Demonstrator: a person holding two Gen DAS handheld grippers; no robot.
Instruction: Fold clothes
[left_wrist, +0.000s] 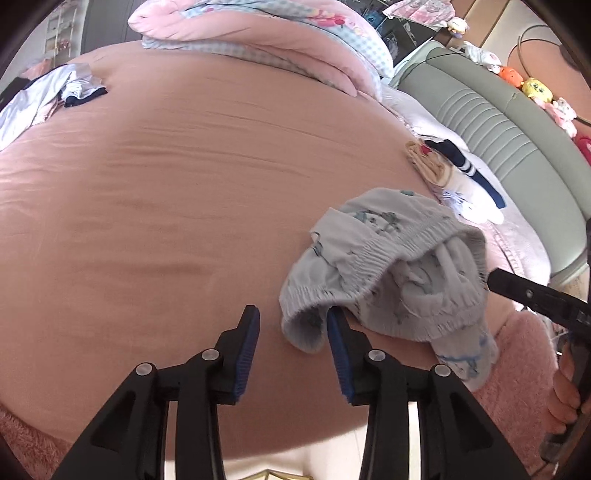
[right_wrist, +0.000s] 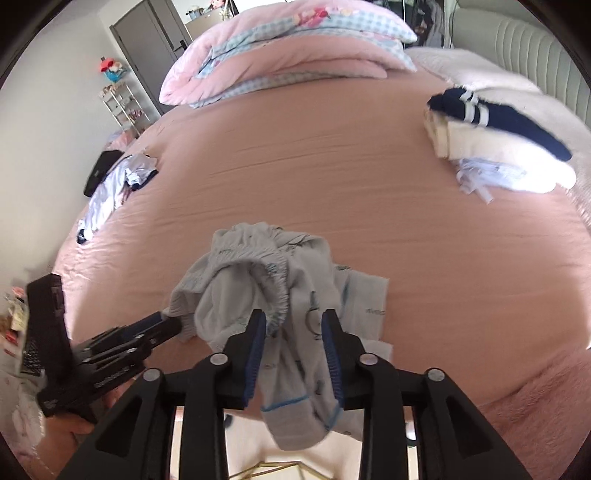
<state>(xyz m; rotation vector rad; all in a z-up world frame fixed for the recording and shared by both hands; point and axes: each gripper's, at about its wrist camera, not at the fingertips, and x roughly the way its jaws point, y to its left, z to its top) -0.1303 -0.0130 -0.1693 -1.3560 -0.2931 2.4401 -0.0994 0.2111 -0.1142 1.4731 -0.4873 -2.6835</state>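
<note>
Pink sheet covers the bed (left_wrist: 155, 192), which fills both views; a rolled pink and blue-check duvet (right_wrist: 288, 62) sits at the far end. Near the grey headboard (left_wrist: 517, 122), a folded stack (right_wrist: 491, 129) with a navy striped piece on top looks finished, so part of the job reads as done. At the opposite edge a loose heap of unfolded clothes (right_wrist: 110, 184), white and dark, lies untouched, still to do by my guess. Current item: grey printed kids' pants (right_wrist: 273, 280), bunched near the bed's front edge, waistband elastic rumpled, one leg with blue trim hanging off the edge. Not flattened, no fold visible yet, so this piece is at the spread-out stage. Left tongs (left_wrist: 293, 332): jaws partly apart, nothing between the pads; the right-hand pad just touches the cloth's edge from outside, no grip. In the right wrist view its tip sits against the pants' left corner. Right tongs (right_wrist: 293, 328): jaws partly apart with the pants leg draped through the gap; pads not visibly pressing on the fabric, so I read it as released, not held. Next needs a regrip on waistband corners and a pull flat. Roughly midway overall, judging by the two piles.
</note>
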